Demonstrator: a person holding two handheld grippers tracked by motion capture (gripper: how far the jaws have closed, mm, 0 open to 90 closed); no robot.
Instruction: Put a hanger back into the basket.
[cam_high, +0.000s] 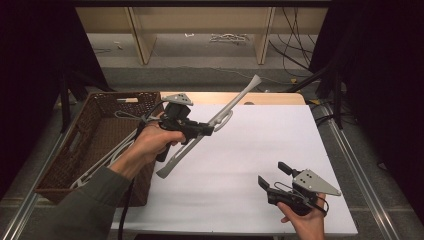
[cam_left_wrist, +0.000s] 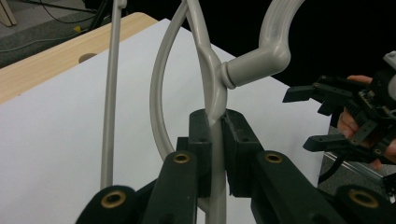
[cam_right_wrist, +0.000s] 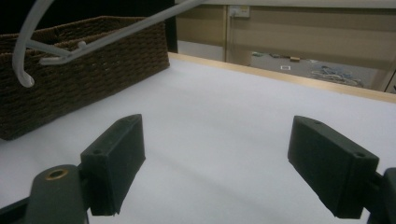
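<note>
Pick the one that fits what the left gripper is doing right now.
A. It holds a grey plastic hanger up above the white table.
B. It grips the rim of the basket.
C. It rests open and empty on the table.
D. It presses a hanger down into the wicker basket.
A: the left gripper has its jaws clamped on the grey hanger, lifted above the white table, beside the wicker basket.

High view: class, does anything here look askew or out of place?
Yes. The grey hanger is off the table, tilted diagonally, clamped in the left gripper. More hangers lean over the wicker basket rim. The right gripper rests open, holding nothing.
</note>
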